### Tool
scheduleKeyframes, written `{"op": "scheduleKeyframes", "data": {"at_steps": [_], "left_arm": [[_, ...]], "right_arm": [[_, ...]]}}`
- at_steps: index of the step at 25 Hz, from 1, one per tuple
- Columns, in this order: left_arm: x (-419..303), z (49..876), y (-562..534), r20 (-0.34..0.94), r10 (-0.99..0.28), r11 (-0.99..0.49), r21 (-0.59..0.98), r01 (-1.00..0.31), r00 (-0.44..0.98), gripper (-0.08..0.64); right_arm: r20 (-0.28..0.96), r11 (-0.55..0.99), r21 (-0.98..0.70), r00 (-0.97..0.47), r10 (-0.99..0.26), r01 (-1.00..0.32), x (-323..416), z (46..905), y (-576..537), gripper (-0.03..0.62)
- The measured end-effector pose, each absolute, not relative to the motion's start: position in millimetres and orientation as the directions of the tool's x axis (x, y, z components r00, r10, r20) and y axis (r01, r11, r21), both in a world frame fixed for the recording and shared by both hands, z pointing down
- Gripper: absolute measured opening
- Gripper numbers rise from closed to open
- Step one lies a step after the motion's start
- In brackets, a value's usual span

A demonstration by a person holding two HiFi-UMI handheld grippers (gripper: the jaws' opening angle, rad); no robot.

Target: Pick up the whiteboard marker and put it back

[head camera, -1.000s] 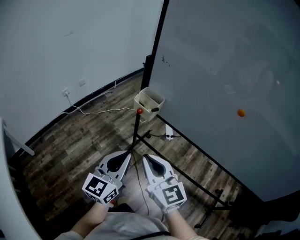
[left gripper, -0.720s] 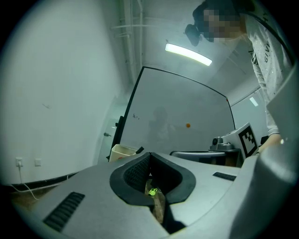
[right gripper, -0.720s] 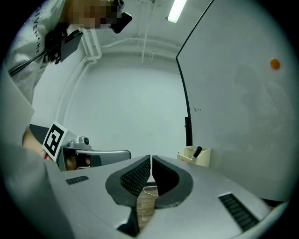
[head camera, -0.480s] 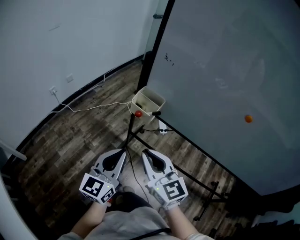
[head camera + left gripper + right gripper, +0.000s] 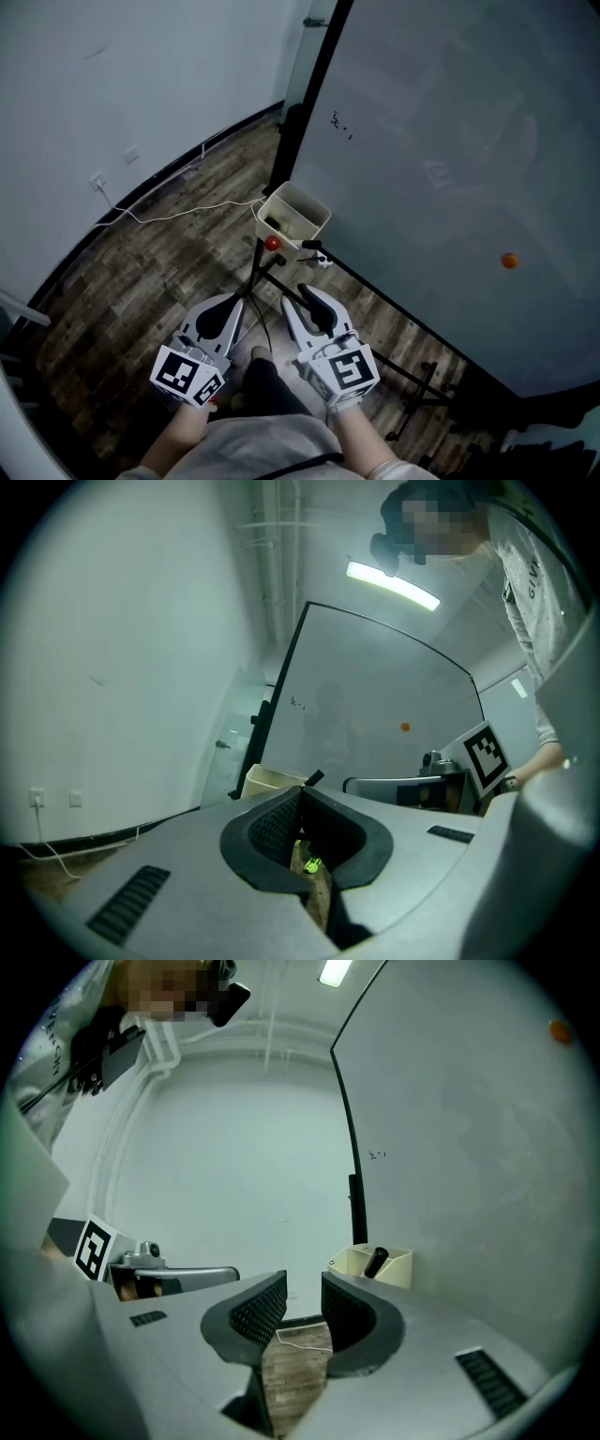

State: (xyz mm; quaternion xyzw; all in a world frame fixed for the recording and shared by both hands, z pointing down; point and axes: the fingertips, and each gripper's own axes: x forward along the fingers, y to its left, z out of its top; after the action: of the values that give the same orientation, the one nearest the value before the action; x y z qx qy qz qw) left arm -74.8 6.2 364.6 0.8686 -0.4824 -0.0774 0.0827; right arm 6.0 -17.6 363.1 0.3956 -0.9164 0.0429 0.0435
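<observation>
A black whiteboard marker [image 5: 375, 1262] stands tilted in a cream box [image 5: 398, 1269] fixed at the whiteboard's lower left corner. In the head view its tip [image 5: 310, 246] pokes over the box's rim [image 5: 314, 208]. Both grippers are held level over the wooden floor, short of the box. My left gripper [image 5: 246, 300] is shut with its pads together [image 5: 302, 789] and holds nothing. My right gripper [image 5: 307, 292] has its jaws opening, and only floor shows between the pads [image 5: 303, 1288]. The box [image 5: 267, 782] and marker [image 5: 314, 778] lie straight ahead of the left jaws.
The whiteboard [image 5: 450, 141] fills the right side and carries an orange magnet [image 5: 508, 261]. A red knob [image 5: 272, 243] tops a black stand below the box, with the stand's legs spreading over the floor. A white cable [image 5: 178, 214] runs to a wall outlet [image 5: 97, 181].
Both grippers have moved forward toward the box and whiteboard, which now sit nearer in view. The right gripper's jaws, shut before, have parted.
</observation>
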Motion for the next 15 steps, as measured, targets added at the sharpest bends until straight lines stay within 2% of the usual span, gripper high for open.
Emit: {"op": "scheduleKeyframes", "data": {"at_steps": [10, 15], "left_arm": [[-53, 362, -53, -0.068, -0.805, -0.591, 0.189, -0.785, 0.590, 0.015], [-52, 367, -74, -0.050, -0.808, -0.583, 0.204, -0.786, 0.586, 0.015]], "right_arm": [[0.099, 0.641, -0.073, -0.645, -0.758, -0.764, 36, 362, -89, 0.140], [0.097, 0.660, -0.114, -0.669, -0.737, -0.743, 36, 366, -109, 0.146]]}}
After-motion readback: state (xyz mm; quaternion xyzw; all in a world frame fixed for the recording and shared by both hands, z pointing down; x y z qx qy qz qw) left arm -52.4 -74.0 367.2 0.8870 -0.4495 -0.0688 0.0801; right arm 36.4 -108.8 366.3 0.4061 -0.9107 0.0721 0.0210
